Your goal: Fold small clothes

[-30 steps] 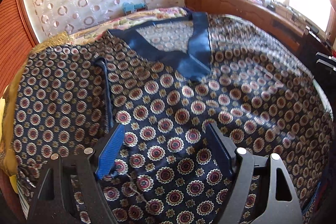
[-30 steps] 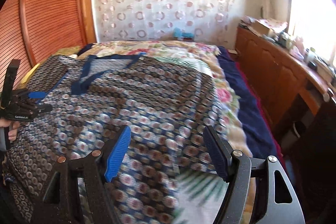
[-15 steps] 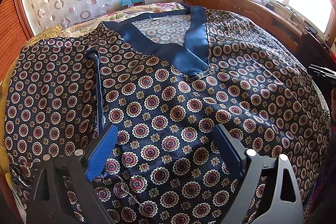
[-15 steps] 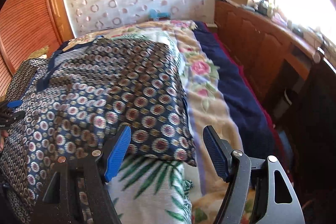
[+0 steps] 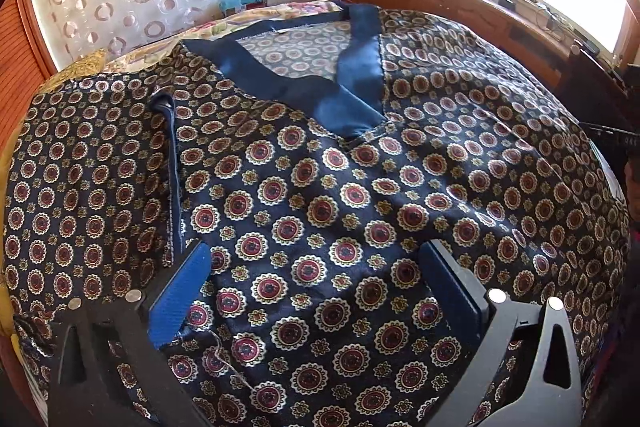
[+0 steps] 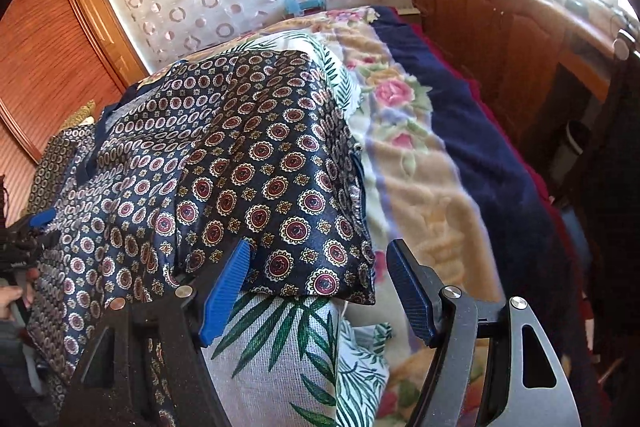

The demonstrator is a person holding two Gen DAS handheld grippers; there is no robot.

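Clearly I have the patterned V-neck top spread flat on the bed for folding. My left gripper hovers wide open over its front; my right gripper, equally open, straddles its side hem to pinch.

My left gripper hangs over the patterned garment, fingers spread wide with nothing between them. The cloth lies spread flat, its plain blue V-neck band ahead of me. A dark blue strap lies on the cloth ahead of my left finger.
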